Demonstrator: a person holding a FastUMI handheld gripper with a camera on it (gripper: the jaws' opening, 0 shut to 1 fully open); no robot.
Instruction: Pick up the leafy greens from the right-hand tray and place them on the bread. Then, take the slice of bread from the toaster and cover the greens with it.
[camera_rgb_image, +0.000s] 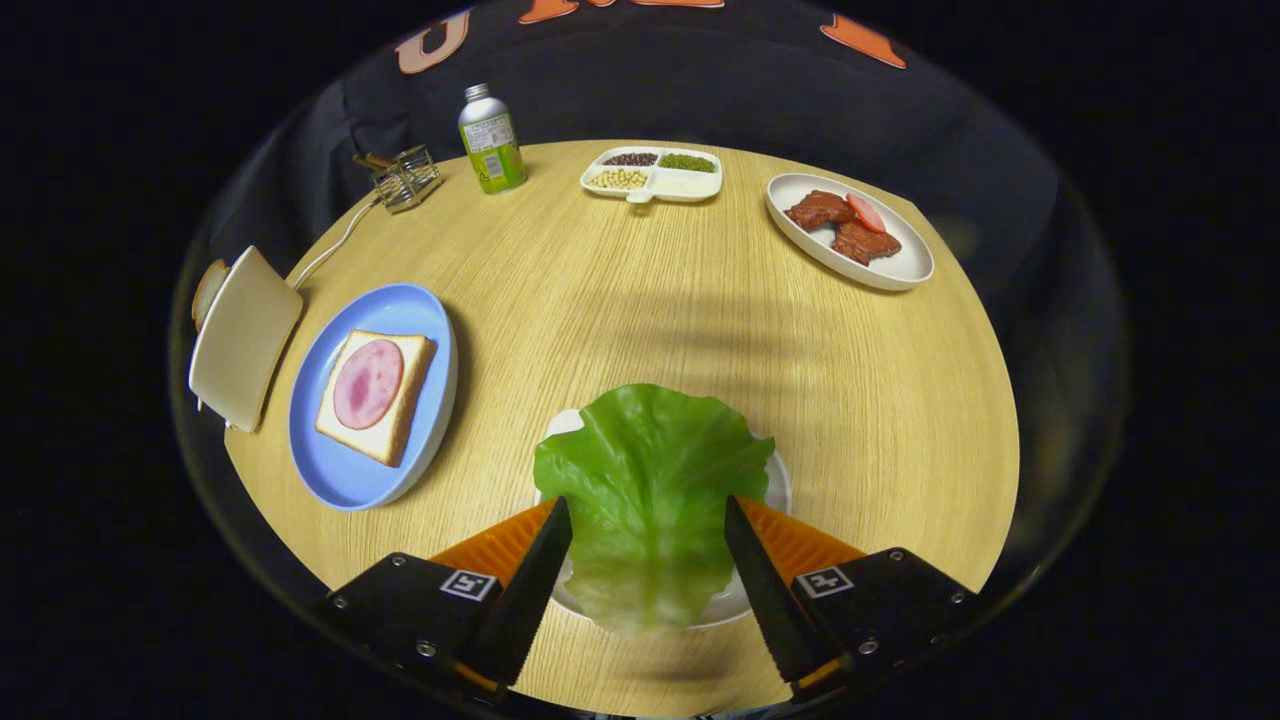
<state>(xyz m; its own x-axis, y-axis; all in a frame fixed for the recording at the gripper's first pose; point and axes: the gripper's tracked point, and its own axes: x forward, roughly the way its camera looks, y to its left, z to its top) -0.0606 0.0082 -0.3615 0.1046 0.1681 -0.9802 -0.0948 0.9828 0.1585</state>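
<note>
Table (620, 290), round, wood grain, carries everything; layout reads as a sandwich station w/ parts spread round so each can be reached on its own.

Blue plate (345, 475) sits ahead-left of the fingers. On it the bread (400, 425), ham round on top, face up, so it's ready to take the greens.

Toaster (240, 335) stands just left of the plate, nearly touching its rim; top of a 2nd slice (207, 290) peeks out behind it. Close to the plate, I'd guess, to keep the last carry short.

Lettuce (650, 480) lies over a small white tray (778, 490) right between the fingers, leaf covering most of the tray.

Gripper (648, 515) wide open, one finger each side of the leaf, holding nothing. Can't tell if tips touch the leaf edges. Looks like the pre-grasp straddle; leaf is thin + floppy, so I'd close low near the stem end.

Far side: meat dish (905, 270), divided bean tray (690, 187), bottle (491, 140), wire rack (405, 178). Not part of my job.
</note>
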